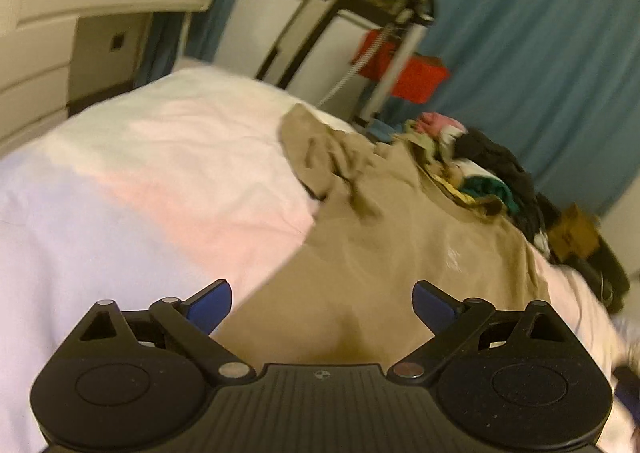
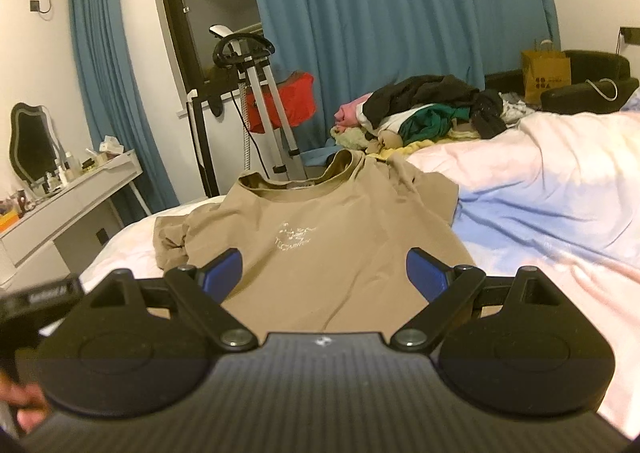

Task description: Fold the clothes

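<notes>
A tan T-shirt point(image 2: 320, 229) with a pale chest print lies spread face up on the white bed point(image 2: 560, 181), collar toward the far edge, its left sleeve bunched. It also shows in the left wrist view point(image 1: 400, 245). My right gripper point(image 2: 324, 273) is open and empty, hovering over the shirt's lower part. My left gripper point(image 1: 322, 305) is open and empty, over the shirt's near edge beside bare bedding point(image 1: 140, 181). A heap of unfolded clothes point(image 2: 432, 109) lies at the far side of the bed, and shows in the left wrist view point(image 1: 472, 161) too.
A white dresser point(image 2: 68, 201) with a mirror and small bottles stands left of the bed. A folding stand point(image 2: 260, 101) with a red bag point(image 2: 296, 97) is beyond the bed, before blue curtains. A brown paper bag point(image 2: 546, 73) sits on a dark chair at far right.
</notes>
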{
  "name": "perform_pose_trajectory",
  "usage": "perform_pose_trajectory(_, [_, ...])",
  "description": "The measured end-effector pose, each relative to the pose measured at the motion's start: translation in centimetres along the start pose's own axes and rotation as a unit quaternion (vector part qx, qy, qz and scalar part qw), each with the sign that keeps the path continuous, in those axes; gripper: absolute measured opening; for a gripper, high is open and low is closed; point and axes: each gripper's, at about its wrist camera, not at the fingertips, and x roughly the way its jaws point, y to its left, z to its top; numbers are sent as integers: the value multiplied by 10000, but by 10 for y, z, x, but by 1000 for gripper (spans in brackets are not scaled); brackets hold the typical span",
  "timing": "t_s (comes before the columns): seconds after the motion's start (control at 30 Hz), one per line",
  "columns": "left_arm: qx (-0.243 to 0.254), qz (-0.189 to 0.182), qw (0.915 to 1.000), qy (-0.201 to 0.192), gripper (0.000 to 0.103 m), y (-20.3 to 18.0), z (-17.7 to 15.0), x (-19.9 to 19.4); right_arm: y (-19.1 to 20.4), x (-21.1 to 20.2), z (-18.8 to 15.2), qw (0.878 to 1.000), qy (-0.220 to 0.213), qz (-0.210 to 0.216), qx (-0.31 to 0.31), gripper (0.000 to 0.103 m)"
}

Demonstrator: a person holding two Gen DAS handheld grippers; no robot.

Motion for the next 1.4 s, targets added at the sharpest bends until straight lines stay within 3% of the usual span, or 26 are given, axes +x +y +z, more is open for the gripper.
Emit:
perform_pose_trajectory(0.13, [-852,385,9956,-61,91,27,36,25,-5,8,-3,9998,151,41,148,90])
perform_pose_trajectory(0.2, [-1457,402,9885,-54,87,45,53,41,-9,13,-3,9994,217,41,260,90])
perform_pose_trajectory(0.3, [-1893,405,9809,-204,83,61,68,62,-18,23,-3,9982,315,78,511,90])
perform_pose_trajectory(0.47, [-2124,200,9765,-309,71,66,76,106,-35,40,-9,9917,474,269,1163,90])
perform_pose_trajectory(0.73, [-1742,-79,9834,-500,72,34,104,181,-38,76,-20,9883,704,288,1325,90])
perform_pose_trajectory(0.8, [-1648,-86,9851,-474,68,25,117,201,-37,87,-22,9881,779,278,1294,90])
perform_pose_trajectory(0.9, [-1190,75,9922,-365,36,6,135,223,-35,99,-25,9879,866,274,1256,90])
perform_pose_trajectory(0.93, [-910,199,9953,-250,8,-3,143,230,-34,103,-26,9878,892,277,1246,90])
perform_pose_trajectory(0.97, [-449,373,9981,-200,3,-16,152,235,-33,106,-27,9877,913,277,1239,90])
perform_pose_trajectory(1.0, [62,560,9983,-165,3,-30,162,239,-33,108,-28,9875,936,280,1235,90])
perform_pose_trajectory(1.07, [613,916,9933,-361,3,-48,185,239,-32,114,-28,9871,970,305,1237,90])
perform_pose_trajectory(1.2, [1470,1650,9726,-729,3,-72,224,242,-34,122,-28,9869,959,270,1265,90])
perform_pose_trajectory(1.27, [1446,1711,9727,-611,10,-69,229,248,-35,126,-27,9866,957,256,1293,90])
perform_pose_trajectory(1.33, [1180,1521,9801,-486,19,-55,229,248,-37,126,-27,9865,953,229,1309,90])
perform_pose_trajectory(1.4, [988,1355,9846,-487,37,-36,221,237,-39,126,-27,9862,945,197,1343,90])
